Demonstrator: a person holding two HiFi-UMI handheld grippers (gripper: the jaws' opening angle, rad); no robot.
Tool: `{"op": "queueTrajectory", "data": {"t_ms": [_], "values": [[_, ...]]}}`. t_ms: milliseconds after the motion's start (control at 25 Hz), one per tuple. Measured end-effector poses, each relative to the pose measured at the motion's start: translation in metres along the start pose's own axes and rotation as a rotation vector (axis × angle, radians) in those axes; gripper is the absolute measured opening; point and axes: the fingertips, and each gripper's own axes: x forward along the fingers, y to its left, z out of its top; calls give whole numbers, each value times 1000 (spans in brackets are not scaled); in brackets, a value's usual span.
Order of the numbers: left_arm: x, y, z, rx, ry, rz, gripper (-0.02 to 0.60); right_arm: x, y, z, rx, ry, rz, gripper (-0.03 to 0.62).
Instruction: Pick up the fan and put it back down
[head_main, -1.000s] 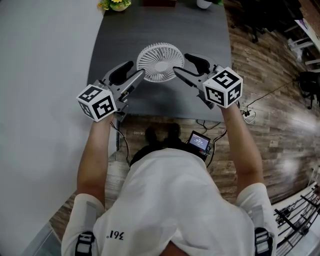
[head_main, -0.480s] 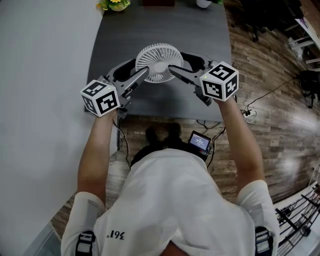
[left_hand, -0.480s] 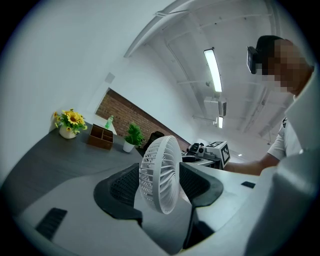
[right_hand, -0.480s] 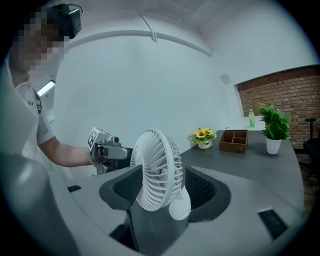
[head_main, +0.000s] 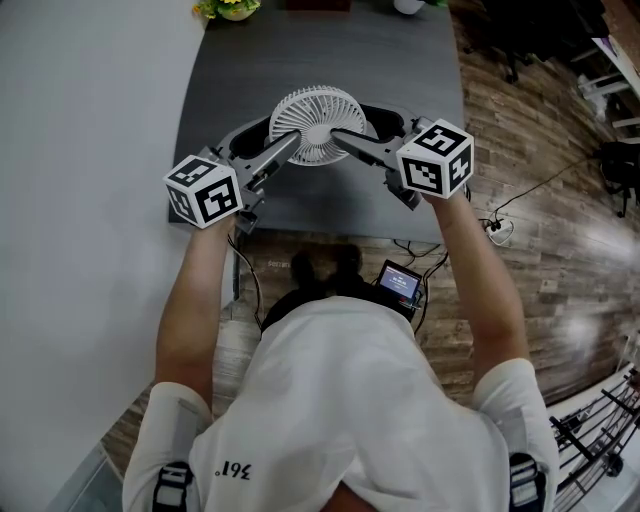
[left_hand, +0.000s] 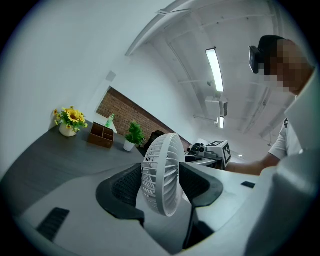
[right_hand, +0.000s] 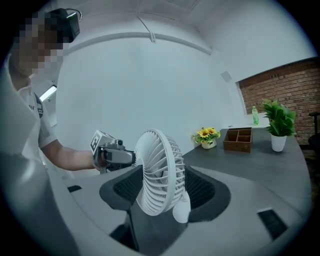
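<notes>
Both my tongs have their jaws apart: the left tongs and right tongs each straddle a rim of the fan, and the pads seem not to press it. The dark surface lies beneath them. The white fan is upright between my two tongs. Well beyond the tongs are a wooden box and a sunflower pot.

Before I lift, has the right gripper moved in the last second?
Yes. The right gripper slid farther in around the fan, away from the table's near edge.
</notes>
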Motion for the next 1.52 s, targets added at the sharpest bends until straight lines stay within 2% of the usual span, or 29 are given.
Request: {"op": "queueTrajectory", "data": {"t_ms": [1040,1520], "values": [[1,-1,0,-19,-19,-12,250,5,1,0,88,-43,58,267],[1,-3,3,17,-32,-2,249,3,1,1,80,-43,33,267]]}}
